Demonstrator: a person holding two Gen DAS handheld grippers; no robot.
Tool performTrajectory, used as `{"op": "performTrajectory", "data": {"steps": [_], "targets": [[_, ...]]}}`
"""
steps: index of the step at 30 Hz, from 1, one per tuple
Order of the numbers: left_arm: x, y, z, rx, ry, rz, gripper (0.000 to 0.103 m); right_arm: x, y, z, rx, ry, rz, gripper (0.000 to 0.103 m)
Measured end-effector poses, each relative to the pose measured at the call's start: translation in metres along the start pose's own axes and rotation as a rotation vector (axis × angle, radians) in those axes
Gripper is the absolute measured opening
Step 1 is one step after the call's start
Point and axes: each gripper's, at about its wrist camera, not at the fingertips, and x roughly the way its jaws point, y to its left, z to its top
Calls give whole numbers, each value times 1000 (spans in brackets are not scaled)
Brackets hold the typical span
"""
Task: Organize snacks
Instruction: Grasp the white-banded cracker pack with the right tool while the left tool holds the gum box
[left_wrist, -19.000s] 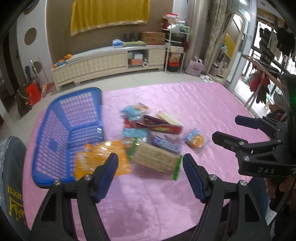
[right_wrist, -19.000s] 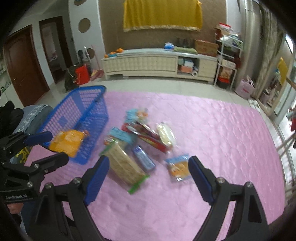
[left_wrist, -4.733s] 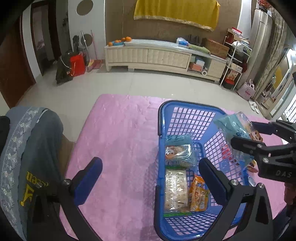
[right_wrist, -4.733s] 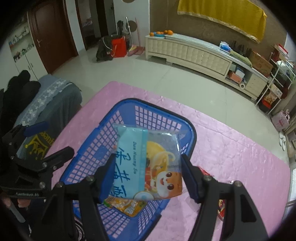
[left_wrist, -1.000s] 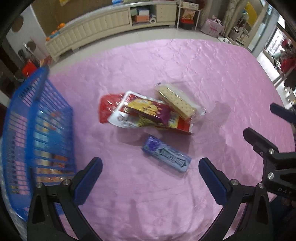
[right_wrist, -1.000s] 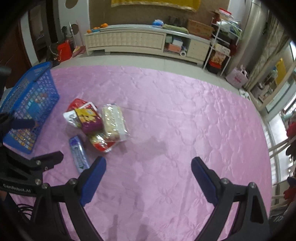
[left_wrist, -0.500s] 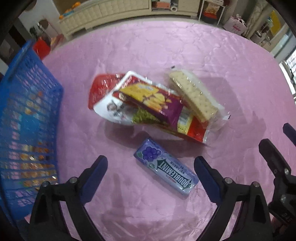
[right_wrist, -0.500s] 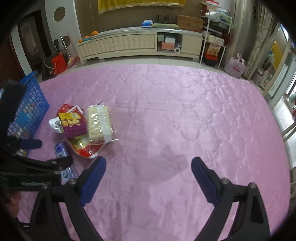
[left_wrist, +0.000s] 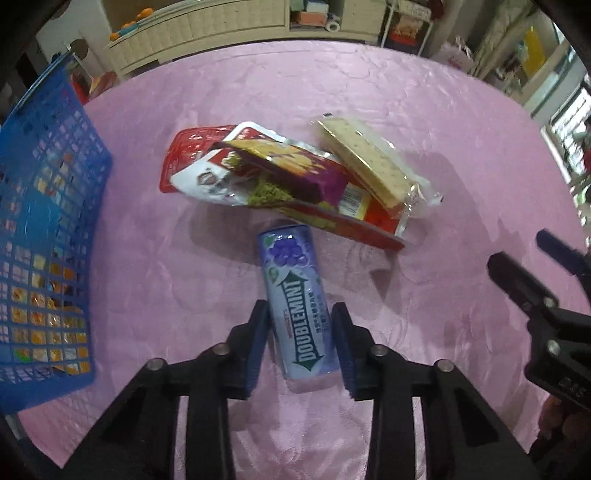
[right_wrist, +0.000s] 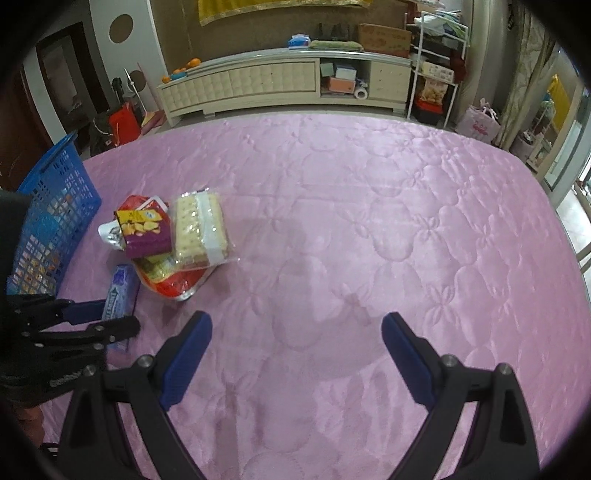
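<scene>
Item in hand: Doublemint gum pack (left_wrist: 298, 306), flat on the pink quilt (left_wrist: 406, 110), just below the snack pile (left_wrist: 288, 181). Its long axis runs 12 to 6 in my left view, grape end toward 12. My left gripper (left_wrist: 299, 347) has just been closing and pinches the pack's near end. Right gripper (right_wrist: 295, 354) hangs wide, empty. Next, I judge: lift, carry to the blue basket (left_wrist: 44, 229) at 9.
</scene>
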Motion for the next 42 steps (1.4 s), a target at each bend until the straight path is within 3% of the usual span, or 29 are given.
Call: {"op": "performTrajectory", "data": {"steps": [4,11,17,22,26,30,34,42], "targets": [[-11,12,-20,-19,-62,35,30,6,0,-3,15,20,8,95],[-39,35,-36,-22,-175,-7,29,8,3,11,40,28,66,95],[-45,55,-23,5,-218,-10,28,22,26,38,-5,56,108,95],[-48,62,-22,-4,-205,-33,28,45,43,58,-19,115,155,95],[-50,69,-23,-5,-214,-49,28,60,52,70,-47,144,130,95],[-49,63,-9,-10,-211,-52,28,78,59,78,-66,200,120,79],[-58,60,-10,4,-228,-46,28,74,63,80,-109,203,93,57],[-88,57,-20,12,-271,-60,28,23,71,64,-146,130,88,52]]}}
